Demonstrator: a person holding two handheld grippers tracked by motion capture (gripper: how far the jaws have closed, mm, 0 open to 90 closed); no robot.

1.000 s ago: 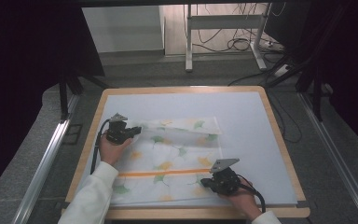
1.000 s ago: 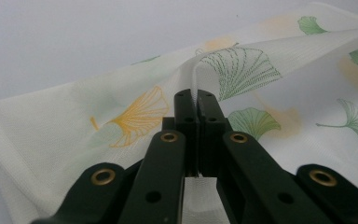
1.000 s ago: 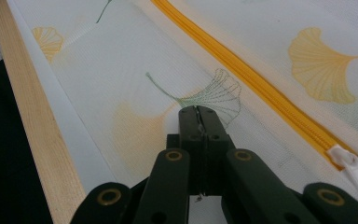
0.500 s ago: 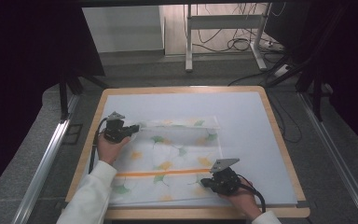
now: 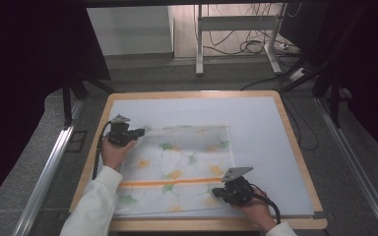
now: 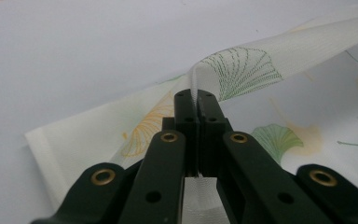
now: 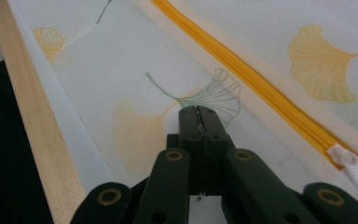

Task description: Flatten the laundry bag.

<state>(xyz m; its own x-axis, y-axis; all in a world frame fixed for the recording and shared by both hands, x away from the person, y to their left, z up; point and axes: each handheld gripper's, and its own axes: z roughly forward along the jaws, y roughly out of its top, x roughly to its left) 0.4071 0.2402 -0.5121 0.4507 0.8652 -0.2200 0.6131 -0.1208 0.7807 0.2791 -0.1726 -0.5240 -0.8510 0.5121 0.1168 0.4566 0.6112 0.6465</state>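
The mesh bag point(image 5: 177, 169) lies flat on the pale mat point(image 5: 261, 128) of the table, its ginkgo-leaf print in green and yellow facing up. An orange zipper point(image 5: 170, 182) runs across it near my side, and its white pull point(image 7: 354, 163) shows in the right gripper view.

My left gripper point(image 5: 139, 132) is clamped on the bag's far left corner: in the left gripper view the jaws stand pressed together with a pinch of mesh between them, and the cloth rises from the mat into a fold just past the tips. From that fold the far edge of the bag runs off to the right.

My right gripper point(image 5: 217, 192) sits at the bag's near right part, just below the zipper. Its jaws are also closed, with a thin pinch of mesh caught between the tips.

The wooden rim point(image 5: 295, 147) frames the mat; the bag's near edge lies just beside it.
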